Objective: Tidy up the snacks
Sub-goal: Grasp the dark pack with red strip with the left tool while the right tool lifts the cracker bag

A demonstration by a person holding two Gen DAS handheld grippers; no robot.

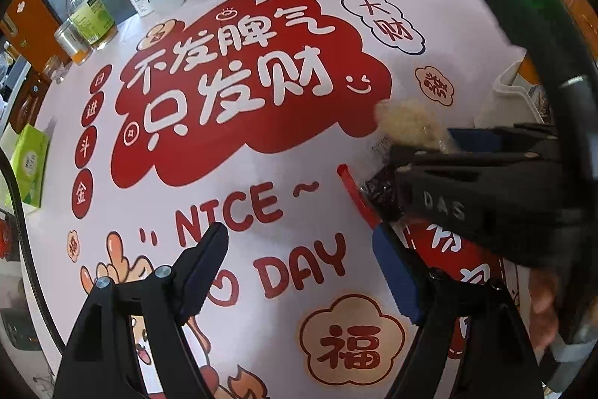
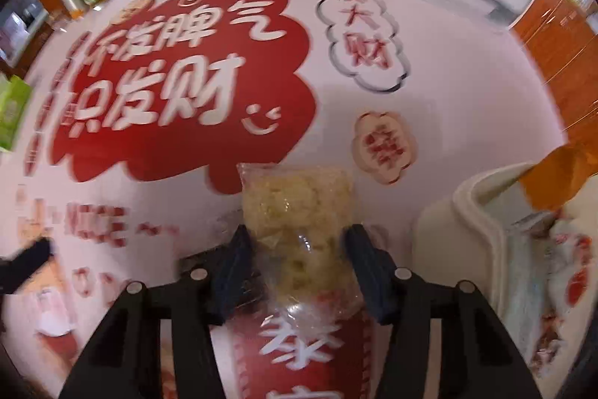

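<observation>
R tool (image 2: pixel 297 262) over snack pack (image 2: pixel 299 212), L tool (image 1: pixel 301 268) idle.
Clear pack of pale snack is seen lying on printed worktop (image 2: pixel 467 92), between R pads; contact can't be told. L jaws are spread, nothing held. White bin (image 2: pixel 474 212) w/ packs just beside.

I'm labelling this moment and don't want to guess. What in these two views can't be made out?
- Dark packet, left wrist view: the right gripper covers most of it; contents unclear.
- White bin, right wrist view: cut by the frame edge and blurred, so the packets inside can't be identified.
- Clear snack packet: pad contact can't be told, right wrist view; its lower end is hidden by the fingers.
- Bottle labels, left wrist view: too small.
</observation>
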